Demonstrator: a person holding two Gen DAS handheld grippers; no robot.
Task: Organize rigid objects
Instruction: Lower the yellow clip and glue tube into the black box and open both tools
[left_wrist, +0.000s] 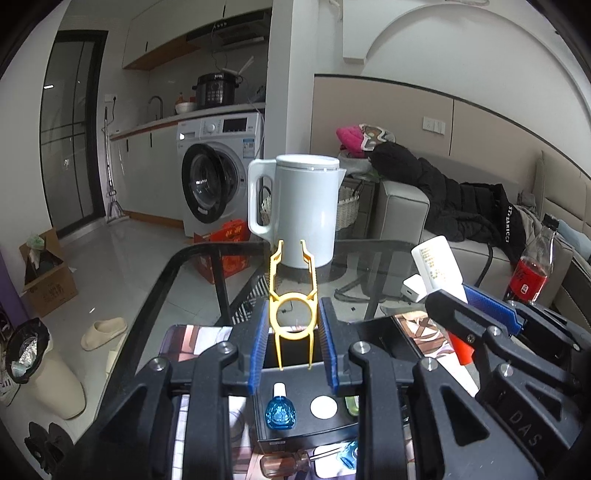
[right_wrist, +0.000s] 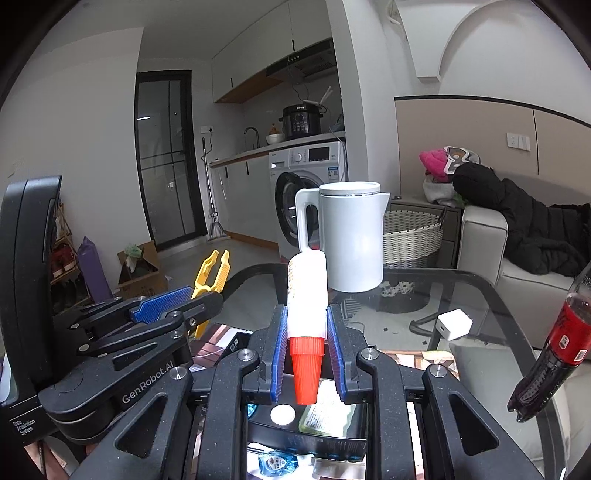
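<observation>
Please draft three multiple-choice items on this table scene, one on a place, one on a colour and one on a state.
1. Where does the white kettle stand?
A. on the glass table, beyond both claws
B. on the sofa
C. on the floor beside the washing machine

2. What colour is the cap of the white tube?
A. blue
B. red-orange
C. black

3. What is the state of the left claw?
A. open and empty
B. shut on the cola bottle
C. shut on the yellow plastic clip

Answers:
1 A, the kettle's base rests on the glass top ahead of the fingers in both views.
2 B, the ribbed cap hanging between the right claw's blue pads is red-orange.
3 C, the blue pads press on the yellow clip's sides.
</observation>
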